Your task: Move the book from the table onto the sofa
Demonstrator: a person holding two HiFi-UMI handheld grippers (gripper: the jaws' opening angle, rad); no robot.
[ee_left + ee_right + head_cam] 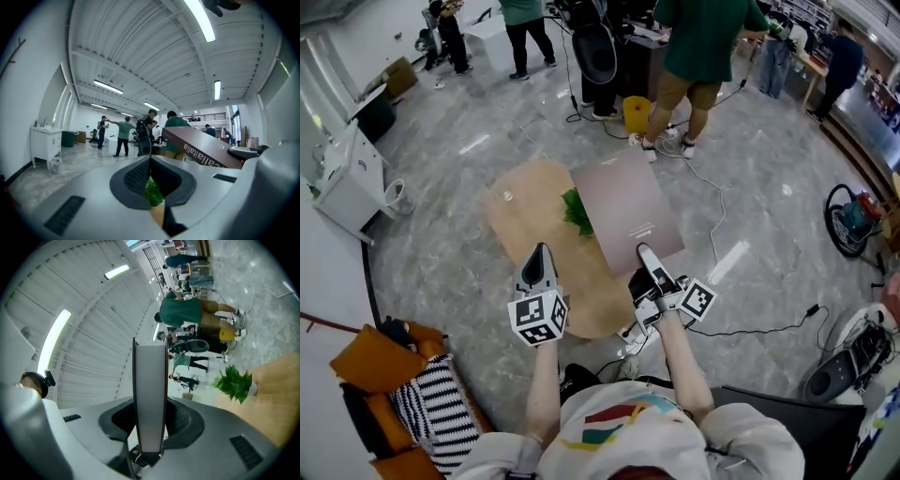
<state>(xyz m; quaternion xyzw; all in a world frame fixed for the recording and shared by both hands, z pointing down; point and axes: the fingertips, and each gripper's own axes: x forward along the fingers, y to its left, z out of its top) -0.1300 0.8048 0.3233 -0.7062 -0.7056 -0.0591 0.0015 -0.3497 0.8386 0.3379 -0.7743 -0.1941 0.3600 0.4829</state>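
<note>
My right tongs (pixel 646 252) clench the book (pixel 623 208) above the bench (pixel 523 220), left tongs (pixel 539 250) shut empty; I'd carry it level to the sofa (pixel 362 362) beside the bench.

Book (pixel 623 211): large, thin, mauve-brown cover, small white print near one corner, white lettering along one side. Held in air above table, cover up, slightly tilted. Near edge clamped between jaws of right gripper (pixel 647 253); pale page block between dark red cover edges shows there. Table (pixel 520 230): oval, light wood top, partly under book.
</note>
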